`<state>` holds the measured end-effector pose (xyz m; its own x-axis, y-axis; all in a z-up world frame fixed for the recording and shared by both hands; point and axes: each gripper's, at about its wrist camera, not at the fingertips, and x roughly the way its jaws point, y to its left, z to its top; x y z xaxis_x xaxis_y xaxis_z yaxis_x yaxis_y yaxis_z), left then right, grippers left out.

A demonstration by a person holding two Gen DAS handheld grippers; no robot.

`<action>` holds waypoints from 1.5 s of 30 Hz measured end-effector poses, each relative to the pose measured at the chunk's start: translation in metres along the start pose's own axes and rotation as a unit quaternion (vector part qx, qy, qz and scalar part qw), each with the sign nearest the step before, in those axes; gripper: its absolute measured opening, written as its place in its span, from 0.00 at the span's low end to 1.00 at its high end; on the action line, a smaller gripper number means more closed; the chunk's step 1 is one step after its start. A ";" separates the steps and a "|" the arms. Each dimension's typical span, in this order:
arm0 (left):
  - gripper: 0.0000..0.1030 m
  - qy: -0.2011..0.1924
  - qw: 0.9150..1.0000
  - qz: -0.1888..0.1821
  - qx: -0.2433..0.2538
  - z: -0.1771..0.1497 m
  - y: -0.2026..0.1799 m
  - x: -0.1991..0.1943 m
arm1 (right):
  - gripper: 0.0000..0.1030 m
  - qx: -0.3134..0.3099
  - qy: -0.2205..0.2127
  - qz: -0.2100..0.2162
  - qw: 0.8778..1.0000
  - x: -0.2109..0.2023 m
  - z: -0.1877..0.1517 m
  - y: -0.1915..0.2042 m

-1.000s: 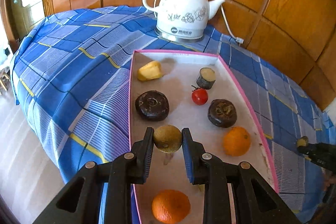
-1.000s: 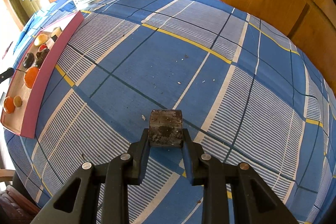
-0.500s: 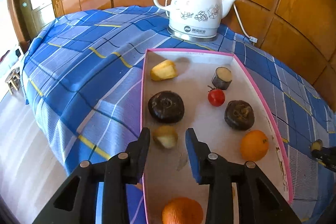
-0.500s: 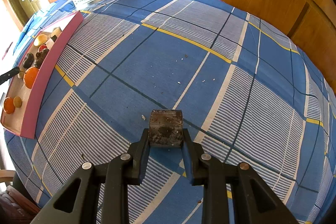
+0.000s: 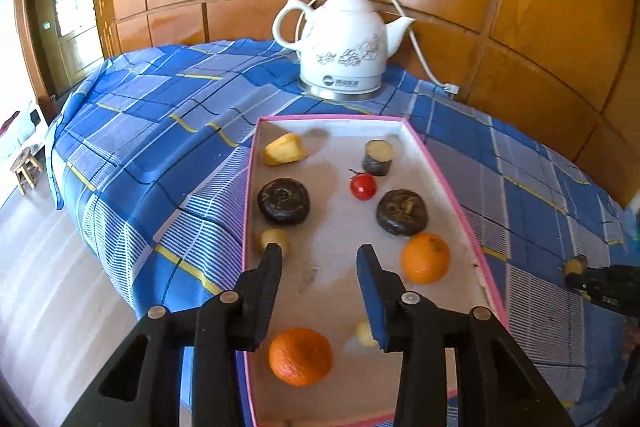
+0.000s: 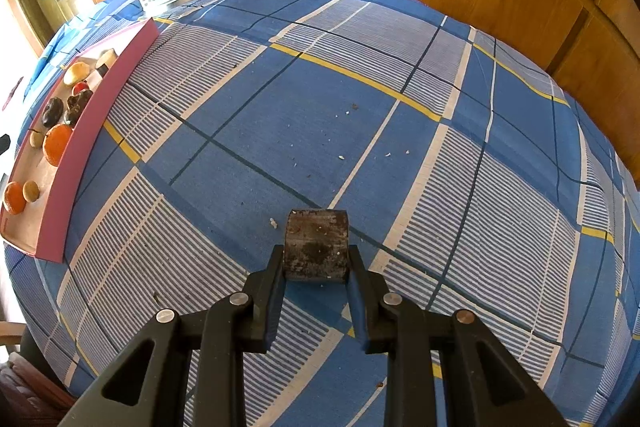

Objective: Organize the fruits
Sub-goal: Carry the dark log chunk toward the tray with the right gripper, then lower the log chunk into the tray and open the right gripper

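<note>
A pink-rimmed tray point(image 5: 448, 183) holds fruit: two oranges point(image 5: 425, 258), a small tomato point(image 5: 363, 186), two dark round fruits point(image 5: 283, 201), a yellow piece point(image 5: 282, 149), a cut brown cylinder point(image 5: 377, 157) and a small yellowish fruit point(image 5: 273, 239). My left gripper point(image 5: 319, 254) is open and empty above the tray, the small yellowish fruit just beyond its left fingertip. My right gripper point(image 6: 316, 254) is shut on a dark brown cylinder piece point(image 6: 316, 245) over the blue plaid cloth, far right of the tray point(image 6: 76, 143).
A white ceramic kettle point(image 5: 343, 47) with a cord stands behind the tray at the back. Wood panel walls surround the table on the far and right sides. The table's left edge drops to a pale floor with a small stool point(image 5: 25, 167).
My left gripper let go of the small yellowish fruit, opened wide and drew back and up; the fruit now lies in the tray by the left rim. The right gripper has not moved.
</note>
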<state>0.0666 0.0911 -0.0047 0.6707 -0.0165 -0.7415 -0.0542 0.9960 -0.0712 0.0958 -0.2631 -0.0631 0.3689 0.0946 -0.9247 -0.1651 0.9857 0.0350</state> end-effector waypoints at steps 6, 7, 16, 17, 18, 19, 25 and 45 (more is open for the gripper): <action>0.40 -0.005 1.000 -0.010 0.006 -0.004 -0.008 -0.010 | 0.27 -0.001 0.000 -0.002 1.000 0.000 0.000 0.000; 0.41 -0.005 1.000 -0.011 0.007 -0.004 -0.008 -0.011 | 0.27 -0.001 0.000 -0.002 1.000 0.000 0.000 0.000; 0.41 -0.002 1.000 -0.018 0.004 -0.009 -0.009 -0.015 | 0.27 -0.001 0.000 -0.002 1.000 0.000 0.000 0.000; 0.41 -0.002 1.000 -0.019 0.004 -0.010 -0.009 -0.015 | 0.27 -0.001 0.000 -0.001 1.000 0.000 0.001 0.000; 0.41 -0.001 1.000 -0.019 0.004 -0.010 -0.008 -0.015 | 0.27 0.000 0.000 -0.002 1.000 0.001 0.000 0.000; 0.41 -0.001 1.000 -0.019 0.003 -0.010 -0.008 -0.014 | 0.27 0.000 0.000 -0.001 1.000 0.001 0.000 0.000; 0.42 0.002 1.000 -0.021 -0.003 -0.012 -0.003 -0.012 | 0.27 0.005 -0.002 -0.002 1.000 -0.002 0.001 0.002; 0.44 0.001 0.999 -0.008 -0.039 -0.020 0.029 -0.012 | 0.27 -0.104 -0.077 0.149 0.980 -0.052 0.066 0.162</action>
<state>0.0424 0.1187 -0.0114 0.6703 -0.0320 -0.7414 -0.1020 0.9856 -0.1347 0.1100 -0.0988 0.0153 0.4070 0.4099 -0.8163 -0.4636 0.8627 0.2020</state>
